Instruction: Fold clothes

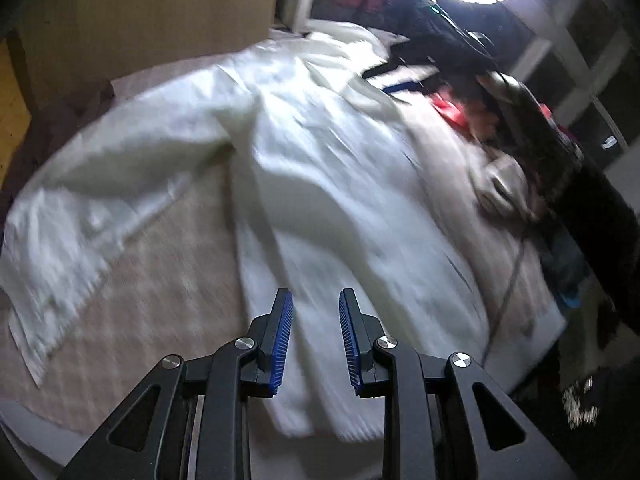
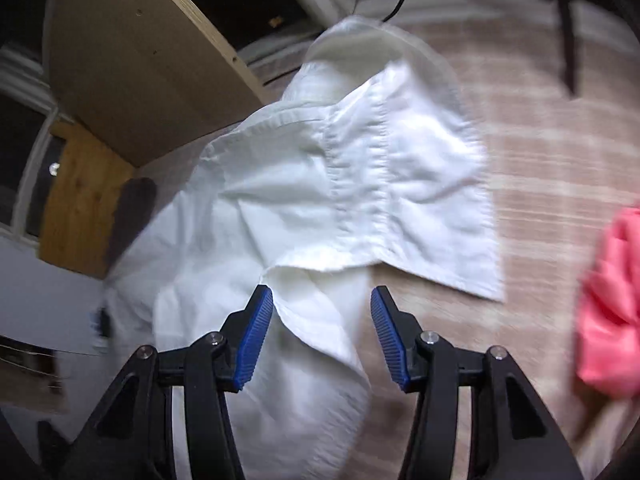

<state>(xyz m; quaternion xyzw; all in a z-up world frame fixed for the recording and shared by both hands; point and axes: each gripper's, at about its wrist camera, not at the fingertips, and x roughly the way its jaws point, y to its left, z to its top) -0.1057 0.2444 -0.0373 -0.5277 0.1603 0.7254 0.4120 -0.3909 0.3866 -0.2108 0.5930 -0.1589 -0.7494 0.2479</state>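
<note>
Spreading step, by judgement: white shirt (image 1: 304, 168) lying crumpled across the beige bed cover (image 1: 160, 280), pink garment (image 2: 612, 300) at right. Left gripper (image 1: 316, 300) and right gripper (image 2: 322, 300) both with jaws apart, holding nothing. Next: closing on a hem edge.

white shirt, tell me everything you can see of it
The white shirt is a crumpled, thin woven garment, cotton by the look, with stitched seams and a hemmed edge. It lies unfolded across a beige striped bedcover, one sleeve spread to the side in the left wrist view. Both grippers hover open above it; nothing grips it. A pink garment lies apart from it.
</note>
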